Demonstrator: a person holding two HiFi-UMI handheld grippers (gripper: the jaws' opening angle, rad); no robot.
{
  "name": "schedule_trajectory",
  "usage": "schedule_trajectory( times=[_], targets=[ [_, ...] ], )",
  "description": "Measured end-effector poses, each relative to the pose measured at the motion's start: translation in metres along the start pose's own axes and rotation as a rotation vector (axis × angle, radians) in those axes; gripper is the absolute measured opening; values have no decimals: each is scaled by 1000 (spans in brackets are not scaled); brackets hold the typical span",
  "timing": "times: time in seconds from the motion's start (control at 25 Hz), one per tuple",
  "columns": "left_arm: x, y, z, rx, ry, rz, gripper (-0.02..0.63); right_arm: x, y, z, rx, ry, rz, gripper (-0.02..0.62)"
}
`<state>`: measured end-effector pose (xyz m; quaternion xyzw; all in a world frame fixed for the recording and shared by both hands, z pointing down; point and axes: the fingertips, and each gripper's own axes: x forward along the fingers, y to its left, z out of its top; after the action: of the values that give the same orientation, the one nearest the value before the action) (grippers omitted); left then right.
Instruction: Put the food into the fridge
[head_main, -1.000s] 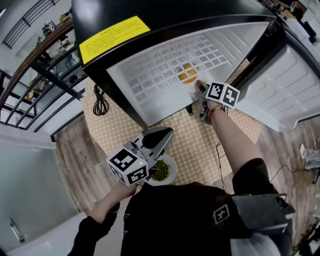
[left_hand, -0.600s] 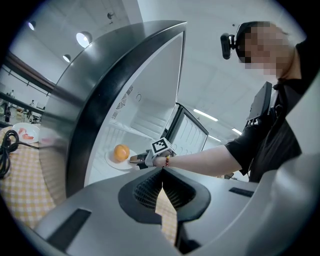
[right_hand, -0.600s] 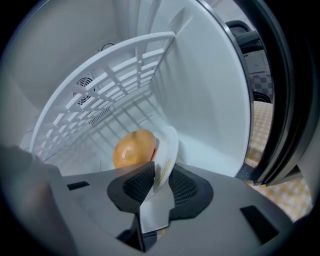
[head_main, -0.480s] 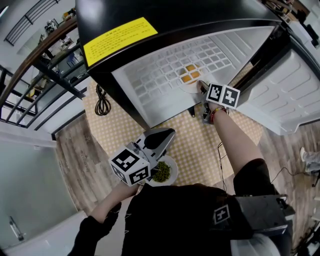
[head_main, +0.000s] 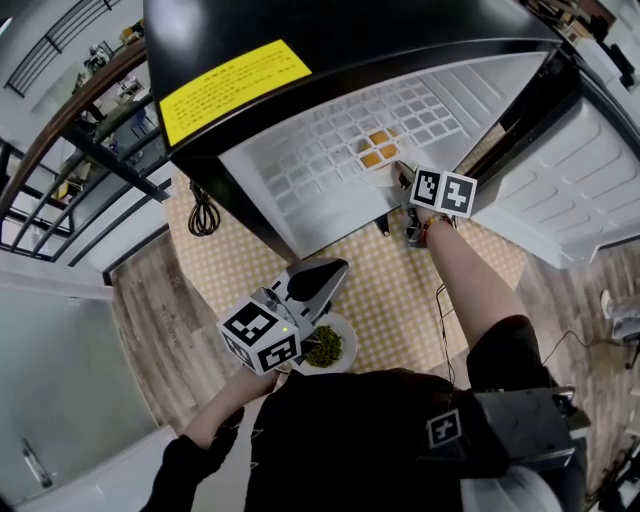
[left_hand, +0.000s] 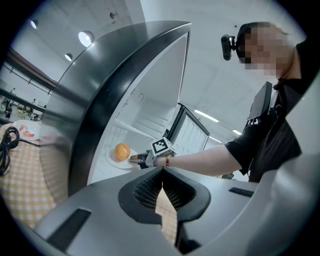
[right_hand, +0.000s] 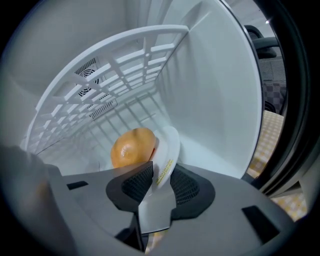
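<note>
An orange (right_hand: 132, 146) lies on a white plate (right_hand: 167, 145) on the white grid shelf (head_main: 300, 150) inside the fridge. My right gripper (right_hand: 159, 177) reaches into the fridge with the plate's rim between its jaws. The jaws are opening, and a gap shows beside the rim. From the head view, the orange (head_main: 378, 147) and right gripper (head_main: 402, 172) sit at the shelf's front. My left gripper (head_main: 335, 268) hovers shut and empty over the table, just above a plate of green food (head_main: 325, 345). The left gripper view shows its jaws (left_hand: 161, 172) meeting, with the orange (left_hand: 122, 151) beyond.
The black fridge carries a yellow label (head_main: 230, 75) on top, and its white door (head_main: 570, 170) stands open at the right. A checked cloth covers the table (head_main: 400, 290). A coiled black cable (head_main: 203, 212) lies at the left. A plate with red food (left_hand: 27, 129) sits far left.
The right gripper's jaws have loosened round the plate's rim at the shelf's front. The left gripper has barely moved over the green food.
</note>
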<state>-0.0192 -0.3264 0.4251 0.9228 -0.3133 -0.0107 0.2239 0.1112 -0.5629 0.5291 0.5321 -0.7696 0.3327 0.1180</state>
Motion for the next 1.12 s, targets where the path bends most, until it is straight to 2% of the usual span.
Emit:
schedule_trajectory(
  times=[0.16, 0.48, 1.12],
  targets=[
    [0, 1, 1, 0, 1, -4, 12, 0, -1, 0, -13, -3, -4, 112],
    [-3, 4, 0, -5, 4, -4, 12, 4, -9, -5, 35, -14, -20, 131],
    [-4, 6, 0, -19, -10, -15, 12, 0, -13, -6, -66, -53, -83, 170]
  ],
)
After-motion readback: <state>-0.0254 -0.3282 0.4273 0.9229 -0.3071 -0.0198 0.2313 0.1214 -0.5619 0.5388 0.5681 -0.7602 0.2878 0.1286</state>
